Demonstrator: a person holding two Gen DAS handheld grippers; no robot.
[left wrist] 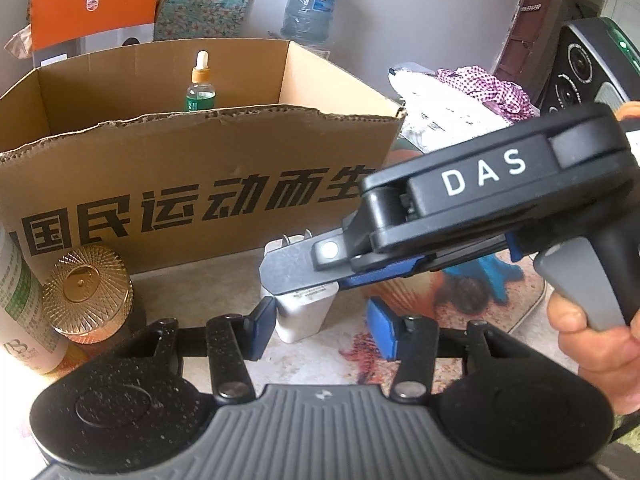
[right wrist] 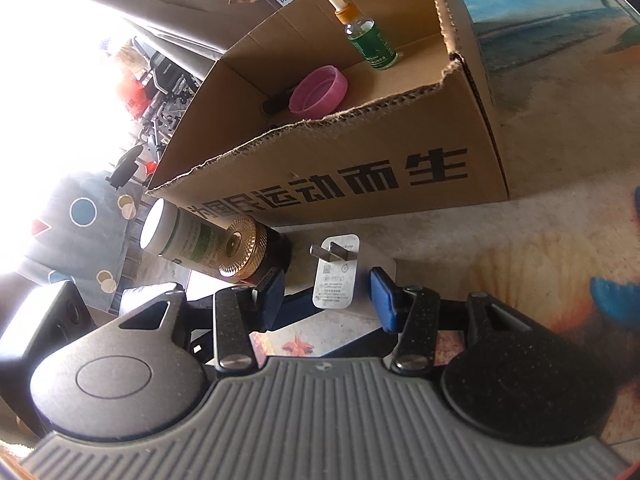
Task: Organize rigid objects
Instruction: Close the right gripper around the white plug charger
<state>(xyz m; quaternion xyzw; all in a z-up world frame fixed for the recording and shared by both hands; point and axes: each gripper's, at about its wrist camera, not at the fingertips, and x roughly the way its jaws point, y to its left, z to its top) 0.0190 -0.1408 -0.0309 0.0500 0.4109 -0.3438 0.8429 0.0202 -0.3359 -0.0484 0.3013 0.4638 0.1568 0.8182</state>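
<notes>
Both grippers crowd one white charger [left wrist: 298, 316] before the cardboard box [left wrist: 200, 184].
Left gripper [left wrist: 320, 322] fingers released, straddling; right gripper [right wrist: 328, 294] grasp unclear: collision could topple it.

2 bottles [right wrist: 370, 32], 1 charger [right wrist: 336, 276], 1 box [right wrist: 360, 176]

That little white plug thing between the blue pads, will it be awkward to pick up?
Probably not. The white charger looks like a stiff, boxy plastic block with flat sides, so pads should sit squarely. Its smooth shell may be a bit slippery. Standing on end with prongs up, it might tip if nudged before both pads close.
</notes>
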